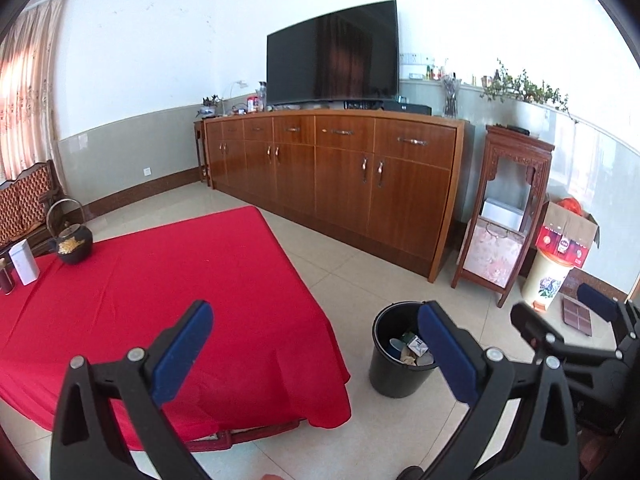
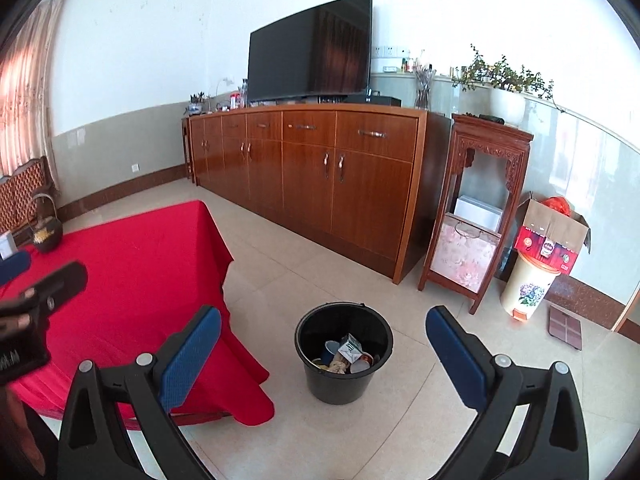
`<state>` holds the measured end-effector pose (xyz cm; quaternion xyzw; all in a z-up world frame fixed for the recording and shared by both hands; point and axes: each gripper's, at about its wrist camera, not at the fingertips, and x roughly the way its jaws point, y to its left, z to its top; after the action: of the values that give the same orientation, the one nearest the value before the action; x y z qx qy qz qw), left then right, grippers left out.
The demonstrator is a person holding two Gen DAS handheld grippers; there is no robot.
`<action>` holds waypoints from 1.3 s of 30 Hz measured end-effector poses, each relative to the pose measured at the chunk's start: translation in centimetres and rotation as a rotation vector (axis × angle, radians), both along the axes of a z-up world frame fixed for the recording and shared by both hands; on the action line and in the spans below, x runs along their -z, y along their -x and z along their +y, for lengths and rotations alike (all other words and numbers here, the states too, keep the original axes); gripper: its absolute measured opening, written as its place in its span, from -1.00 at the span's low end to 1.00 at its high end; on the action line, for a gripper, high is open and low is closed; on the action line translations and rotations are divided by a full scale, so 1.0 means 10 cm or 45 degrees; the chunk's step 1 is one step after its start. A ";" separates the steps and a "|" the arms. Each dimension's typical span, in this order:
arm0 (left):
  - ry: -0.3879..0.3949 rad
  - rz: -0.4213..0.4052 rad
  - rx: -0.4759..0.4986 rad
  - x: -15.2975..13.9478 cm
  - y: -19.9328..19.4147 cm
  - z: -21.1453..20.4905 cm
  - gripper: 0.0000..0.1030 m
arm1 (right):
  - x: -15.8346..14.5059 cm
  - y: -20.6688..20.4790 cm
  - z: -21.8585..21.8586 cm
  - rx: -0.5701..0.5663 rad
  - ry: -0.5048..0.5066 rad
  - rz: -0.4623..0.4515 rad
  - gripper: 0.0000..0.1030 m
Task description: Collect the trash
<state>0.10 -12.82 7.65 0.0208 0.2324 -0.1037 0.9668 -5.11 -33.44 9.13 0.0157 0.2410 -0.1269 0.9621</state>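
A black bucket stands on the tiled floor beside the red-clothed table. It holds trash: a small carton, cups and crumpled scraps. In the left wrist view the bucket shows partly behind my left gripper's right finger. My left gripper is open and empty, above the table's near corner. My right gripper is open and empty, held above and in front of the bucket. The right gripper also shows at the right edge of the left wrist view, and the left gripper at the left edge of the right wrist view.
The red cloth carries a black teapot, a white box and a dark tin at its far left. A long wooden sideboard with a TV, a carved stand, a white floral bin and a scale line the wall.
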 end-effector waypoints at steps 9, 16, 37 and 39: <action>-0.023 0.005 -0.071 0.00 0.14 0.18 0.99 | -0.06 0.16 0.28 0.003 0.020 0.020 1.00; -0.011 0.020 -0.088 0.10 0.15 0.20 0.99 | -0.01 0.13 0.31 -0.009 0.032 0.034 1.00; -0.029 0.044 -0.089 0.14 0.15 0.17 0.99 | -0.01 0.15 0.30 0.000 0.037 0.026 1.00; -0.029 0.047 -0.088 0.15 0.15 0.17 0.99 | -0.01 0.15 0.30 -0.001 0.038 0.027 1.00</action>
<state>-1.43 -11.12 6.14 0.0220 0.2522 -0.0678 0.9651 -6.61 -30.48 9.23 0.0001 0.2494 -0.1302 0.9596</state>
